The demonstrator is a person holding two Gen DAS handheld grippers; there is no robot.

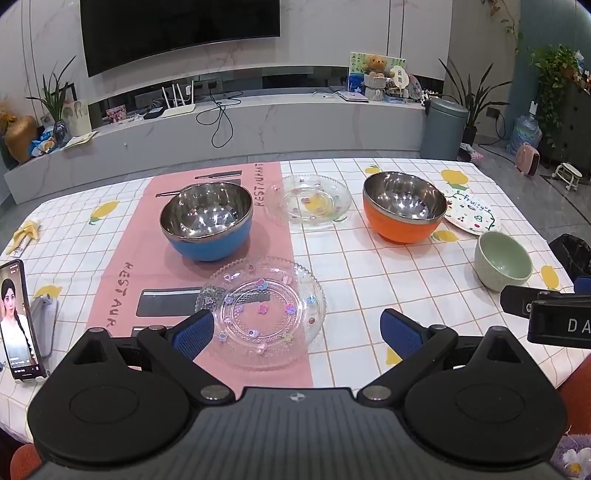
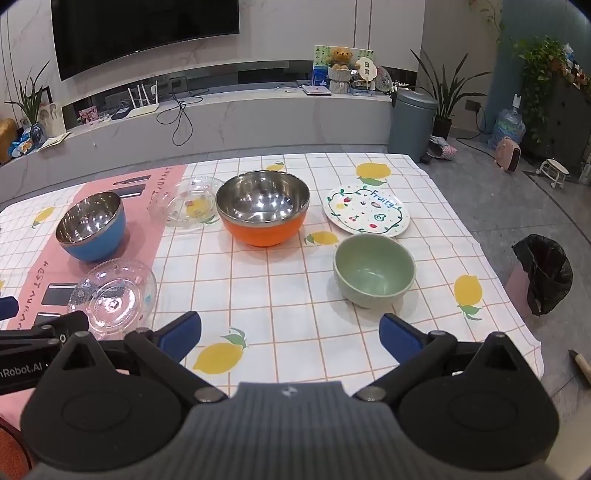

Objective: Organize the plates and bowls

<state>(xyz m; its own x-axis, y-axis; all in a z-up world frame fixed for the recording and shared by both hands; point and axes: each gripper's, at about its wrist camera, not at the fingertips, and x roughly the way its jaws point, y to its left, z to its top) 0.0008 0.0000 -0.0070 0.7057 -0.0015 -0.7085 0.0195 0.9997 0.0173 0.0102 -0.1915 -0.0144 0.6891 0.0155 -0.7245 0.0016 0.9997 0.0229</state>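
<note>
The desk (image 2: pixel 280 295) is covered by a white checked cloth printed with yellow lemons, with a pink mat (image 1: pixel 122 266) laid over its left part. Behind it runs a long pale marble ledge under a dark television (image 1: pixel 177 29), with potted plants, a teddy bear (image 1: pixel 376 64) and a grey bin (image 1: pixel 443 127) near the far right corner. A phone (image 1: pixel 18 321) stands propped at the desk's left edge.

6 dishes sit on the desk. A blue bowl (image 1: pixel 207 221) with a shiny steel inside stands on the pink mat, and a clear glass plate (image 1: pixel 264 312) with small coloured charms lies just in front of it toward the near edge. A second clear glass plate (image 1: pixel 310 201) lies toward the far edge, between the blue bowl and an orange bowl (image 2: pixel 264 210), also steel inside. A white plate (image 2: pixel 367 212) with fruit drawings lies right of the orange bowl, and a pale green bowl (image 2: pixel 373 273) sits in front of that plate, near the right edge.

The left hand-held gripper (image 1: pixel 297 330) hovers over the nearer glass plate with its jaws spread wide, gripping nothing. The right hand-held gripper (image 2: pixel 290 334) hangs over bare cloth at the near edge, jaws equally wide and empty.
</note>
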